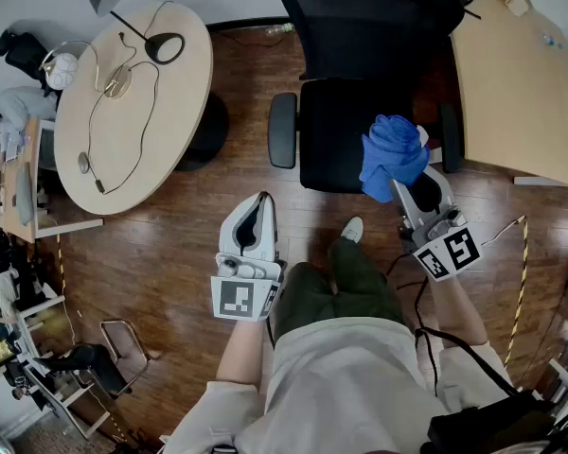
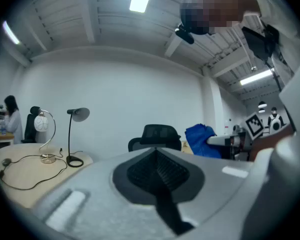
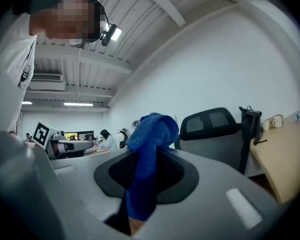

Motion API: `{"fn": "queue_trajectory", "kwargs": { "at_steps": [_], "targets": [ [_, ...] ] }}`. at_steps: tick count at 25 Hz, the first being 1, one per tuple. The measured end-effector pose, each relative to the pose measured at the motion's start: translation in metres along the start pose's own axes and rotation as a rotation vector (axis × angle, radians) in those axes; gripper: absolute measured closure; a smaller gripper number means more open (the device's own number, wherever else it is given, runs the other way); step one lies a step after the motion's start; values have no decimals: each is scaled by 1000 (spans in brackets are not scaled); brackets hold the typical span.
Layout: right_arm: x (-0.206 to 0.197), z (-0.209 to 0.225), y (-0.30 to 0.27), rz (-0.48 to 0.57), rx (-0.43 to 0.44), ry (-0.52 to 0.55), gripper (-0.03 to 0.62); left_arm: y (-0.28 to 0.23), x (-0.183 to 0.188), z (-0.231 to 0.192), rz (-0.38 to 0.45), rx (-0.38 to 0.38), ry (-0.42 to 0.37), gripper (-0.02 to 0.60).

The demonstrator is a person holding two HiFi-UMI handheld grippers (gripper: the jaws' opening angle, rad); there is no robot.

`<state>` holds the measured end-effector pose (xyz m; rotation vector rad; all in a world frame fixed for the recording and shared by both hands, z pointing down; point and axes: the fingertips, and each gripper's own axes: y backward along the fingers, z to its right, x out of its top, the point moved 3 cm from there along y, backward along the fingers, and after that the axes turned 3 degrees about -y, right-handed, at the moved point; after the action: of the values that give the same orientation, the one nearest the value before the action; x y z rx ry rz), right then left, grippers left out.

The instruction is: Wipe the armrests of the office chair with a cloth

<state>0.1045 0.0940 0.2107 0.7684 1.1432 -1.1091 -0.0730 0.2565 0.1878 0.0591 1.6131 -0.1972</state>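
While your right gripper (image 1: 409, 180) pinches the blue cloth (image 1: 392, 152) over the office chair (image 1: 346, 83) seat, near one armrest (image 1: 451, 138), your left gripper (image 1: 258, 206) hangs pressed together, empty, short of the chair.

Bare floor (image 1: 235, 173) is lying open between the round table (image 1: 133, 102) and the office chair's (image 1: 350, 140) left-hand armrest (image 1: 282, 130), giving a gripper passage. The desk (image 1: 516, 83) is crowding just beside the opposite armrest (image 1: 450, 138), hemming that side.

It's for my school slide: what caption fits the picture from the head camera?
Right gripper holds a blue cloth near the black office chair; left gripper is shut and empty.
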Motion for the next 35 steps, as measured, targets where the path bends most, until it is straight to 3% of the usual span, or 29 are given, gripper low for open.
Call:
{"fn": "queue_trajectory", "kwargs": {
  "at_steps": [5, 7, 11, 14, 17, 22, 25, 27, 28, 30, 32, 35],
  "targets": [
    [-80, 58, -105, -132, 94, 20, 503, -74, -59, -30, -9, 41, 0, 577],
    [-122, 72, -153, -222, 132, 22, 503, -85, -90, -38, -45, 36, 14, 577],
    [-184, 87, -269, -394, 226, 121, 503, -98, -148, -60, -107, 5, 30, 577],
    [-224, 84, -325, -536, 297, 168, 503, -101, -181, -73, -139, 18, 39, 577],
    [-255, 51, -323, -635, 387, 164, 503, -100, -190, -90, -151, 54, 79, 577],
    [-280, -63, -205, -769, 634, 120, 503, -95, -194, -102, -167, 42, 106, 577],
    [-301, -97, -158, -743, 652, 24, 503, -101, -194, -103, -168, 7, 101, 577],
    [-285, -76, -148, -637, 554, -100, 503, -116, -182, -90, -147, -34, 85, 577],
    [-269, -52, -145, -572, 458, -154, 503, -125, -175, -79, -133, -71, 74, 577],
    [-236, 18, -134, -477, 176, -224, 503, -143, -173, -53, -119, -183, 57, 577],
    [-207, 104, -104, -440, -109, -218, 503, -163, -186, -29, -146, -305, 67, 577],
    [-174, 239, -30, -442, -450, -165, 503, -190, -194, 16, -176, -389, 112, 577]
  ]
}}
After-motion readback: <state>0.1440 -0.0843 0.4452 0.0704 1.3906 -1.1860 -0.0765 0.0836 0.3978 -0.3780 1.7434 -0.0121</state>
